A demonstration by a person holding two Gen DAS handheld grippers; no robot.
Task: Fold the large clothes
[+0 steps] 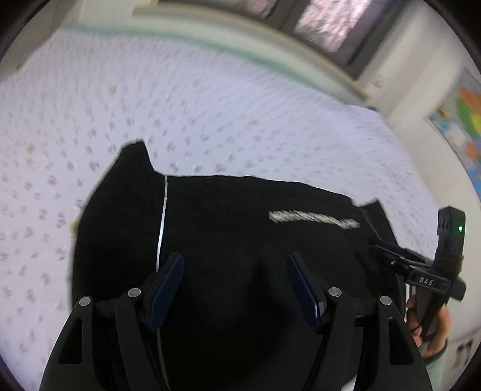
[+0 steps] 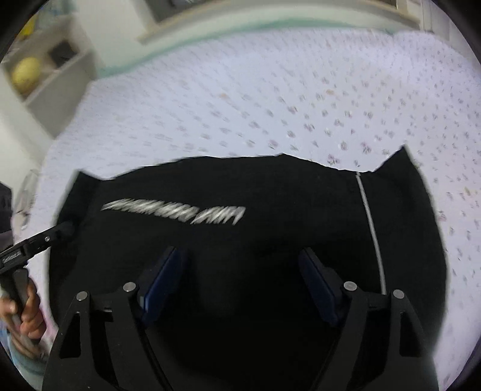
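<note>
Two grippers are being held by a person over one big black garment (image 1: 210, 210). The garment is being spread flat on the bed sheet (image 1: 180, 105), which is white with small flowers. It is being kept on the near part of the bed, well away from the far edge by the wall. A white print (image 1: 312, 219) is being shown across the cloth, but it is too blurred to be read. A thin white line (image 1: 162, 216) is being seen running down the cloth near one side.

The left gripper (image 1: 235, 258) is being pointed down at the garment near the side with the white line. Its jaws are being kept wide apart, and no cloth is being pinched between the blue pads (image 1: 168, 288). The right gripper (image 2: 240, 251) is being pointed down over the cloth below the print. Its jaws are also being kept wide apart, with nothing being squeezed in them. Each handle is being gripped by a hand: the right hand (image 1: 433, 337) and the left hand (image 2: 27, 315).

A window (image 1: 330, 21) and a bright map (image 1: 463, 120) are being seen past the bed's far edge and right corner, and a shelf (image 2: 51, 60) past the left corner
</note>
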